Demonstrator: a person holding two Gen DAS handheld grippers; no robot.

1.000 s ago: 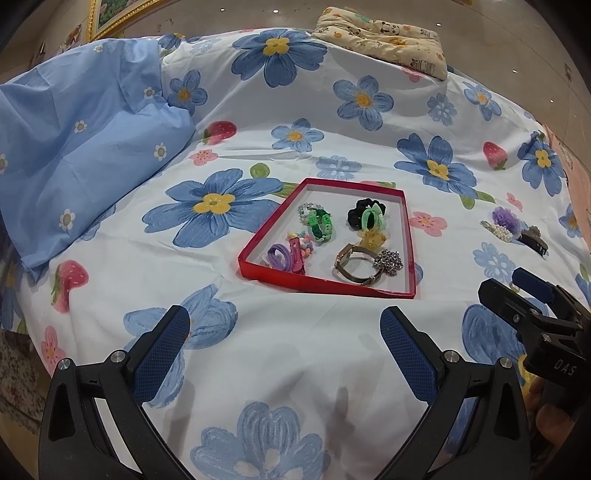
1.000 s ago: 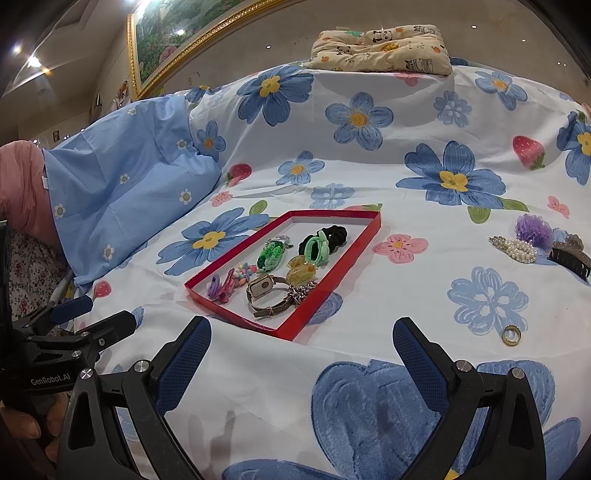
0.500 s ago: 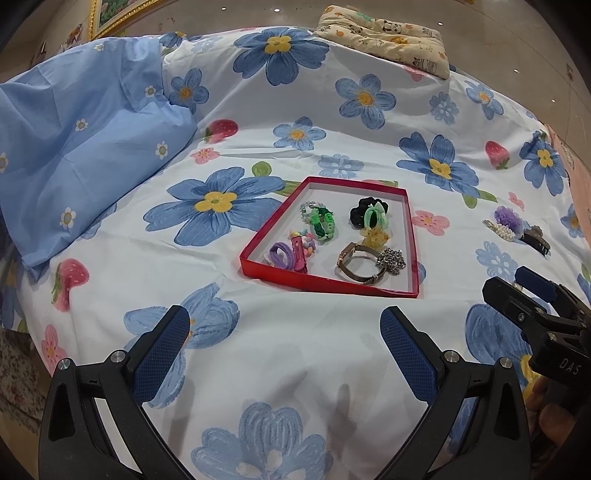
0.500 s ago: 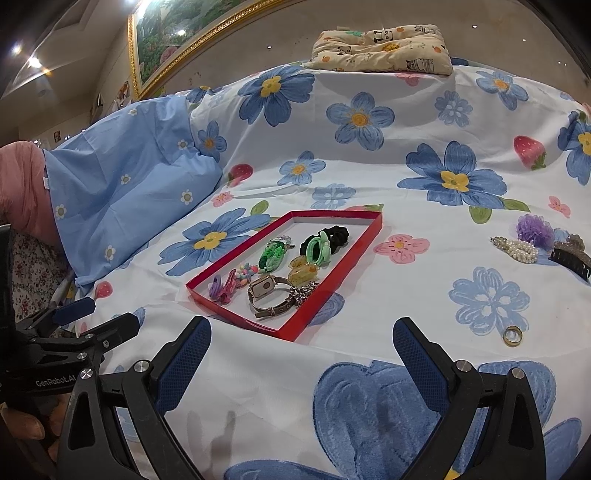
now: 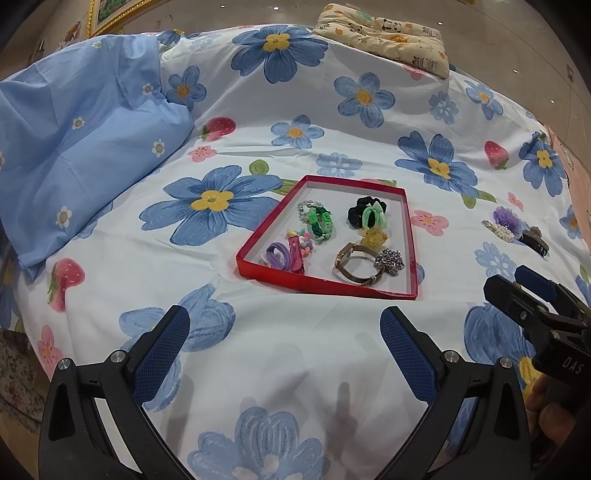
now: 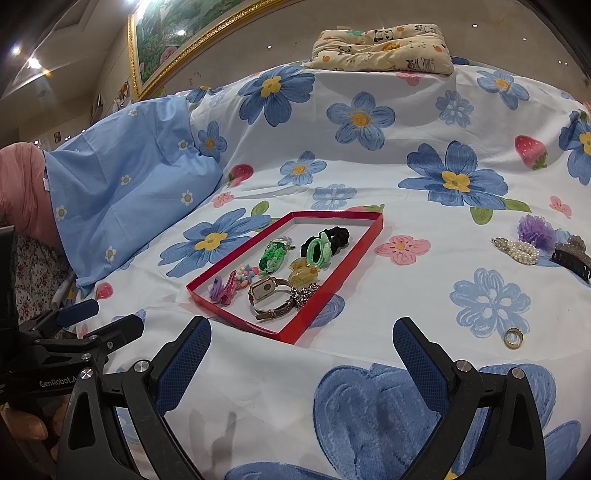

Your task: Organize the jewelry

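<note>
A shallow red tray [image 5: 412, 258] [image 6: 340, 266] lies on the flowered bedsheet with several pieces in it: a watch [image 5: 354, 267] [image 6: 271, 299], a silver chain [image 5: 389, 262], green and black hair ties [image 5: 369, 216] [image 6: 325, 243] and small clips. Loose on the sheet to the right lie a purple flower scrunchie [image 6: 537, 230], a pearl clip [image 6: 517, 251], a dark claw clip [image 6: 572, 258] and a gold ring [image 6: 513, 338]. My left gripper [image 5: 284, 343] stands open in front of the tray, holding nothing. My right gripper [image 6: 301, 349] is open too, low over the sheet near the tray's front corner.
A blue pillow [image 5: 74, 147] lies at the left. A folded patterned cushion [image 6: 384, 50] sits at the far edge of the bed. A framed picture [image 6: 166, 33] hangs on the wall behind. A hand [image 6: 26, 428] holds the left gripper at the lower left.
Both views have shifted very slightly; the tray and loose pieces lie where they were. Both grippers stay open.
</note>
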